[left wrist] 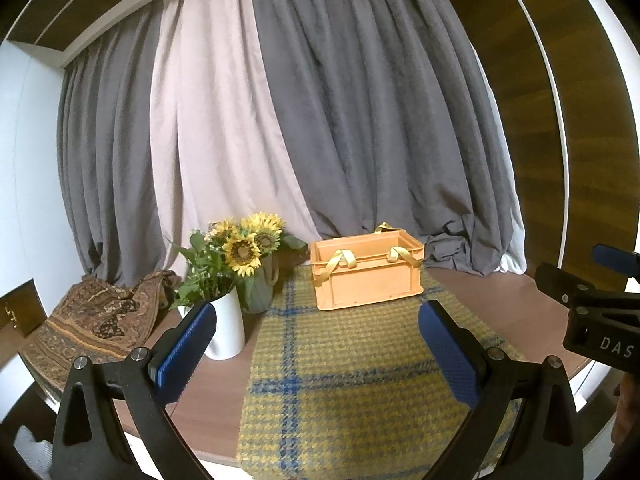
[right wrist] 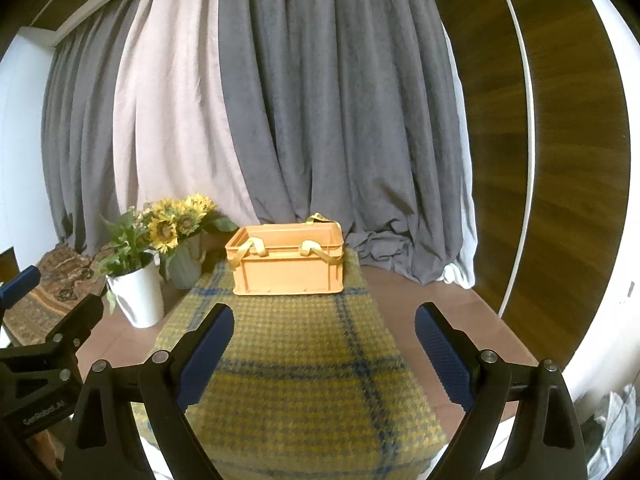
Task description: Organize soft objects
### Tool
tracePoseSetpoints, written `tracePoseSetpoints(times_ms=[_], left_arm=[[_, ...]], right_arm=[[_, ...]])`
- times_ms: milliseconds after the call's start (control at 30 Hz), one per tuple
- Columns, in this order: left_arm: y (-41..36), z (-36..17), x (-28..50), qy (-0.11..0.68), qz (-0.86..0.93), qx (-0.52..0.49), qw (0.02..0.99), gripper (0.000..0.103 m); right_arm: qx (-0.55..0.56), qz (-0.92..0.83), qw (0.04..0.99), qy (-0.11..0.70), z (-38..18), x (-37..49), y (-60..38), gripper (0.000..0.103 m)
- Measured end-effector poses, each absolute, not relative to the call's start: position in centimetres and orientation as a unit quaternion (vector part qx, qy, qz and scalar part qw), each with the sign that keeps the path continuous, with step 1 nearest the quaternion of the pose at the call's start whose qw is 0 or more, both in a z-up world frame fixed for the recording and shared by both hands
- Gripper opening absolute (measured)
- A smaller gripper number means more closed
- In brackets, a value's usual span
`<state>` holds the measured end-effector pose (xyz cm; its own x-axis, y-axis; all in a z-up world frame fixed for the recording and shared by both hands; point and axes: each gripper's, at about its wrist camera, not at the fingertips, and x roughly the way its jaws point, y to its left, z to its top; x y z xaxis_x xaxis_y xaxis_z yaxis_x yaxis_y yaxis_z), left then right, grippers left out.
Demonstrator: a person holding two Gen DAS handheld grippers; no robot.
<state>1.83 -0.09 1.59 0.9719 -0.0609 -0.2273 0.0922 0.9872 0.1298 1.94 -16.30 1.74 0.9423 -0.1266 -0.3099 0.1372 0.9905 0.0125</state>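
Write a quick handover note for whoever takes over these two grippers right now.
Left gripper: jaws open, empty.
Right gripper: jaws open, empty.
Orange crate with yellow straps sits at the far end of the checked blanket on the table. A patterned cloth lies far left, behind the flower vases.
Done: nothing visibly sorted yet.
Left: gather the soft things, probably into the crate.
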Motion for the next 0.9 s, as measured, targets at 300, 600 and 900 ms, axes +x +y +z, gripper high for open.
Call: tracePoseSetpoints(times_ms=[300,600,900], left_arm=[[0.4,1.6,0.5,0.113,-0.044,0.06,0.991,0.103],[0.3,2.1,-0.7,0.099,-0.044,0.06,0.992,0.103],[0.0,2.2,-1.5,0.092,-0.049,0.06,0.993,0.103]], right_arm=[[0.018,-0.06,0.986,0.152,1.8,0.5,-16.2,0.093],[0.022,-0.058,0.987,0.151,1.8,0.0,-16.4,0.093],[0.019,-0.062,0.987,0.145,2.0,-1.0,-16.9,0.093]])
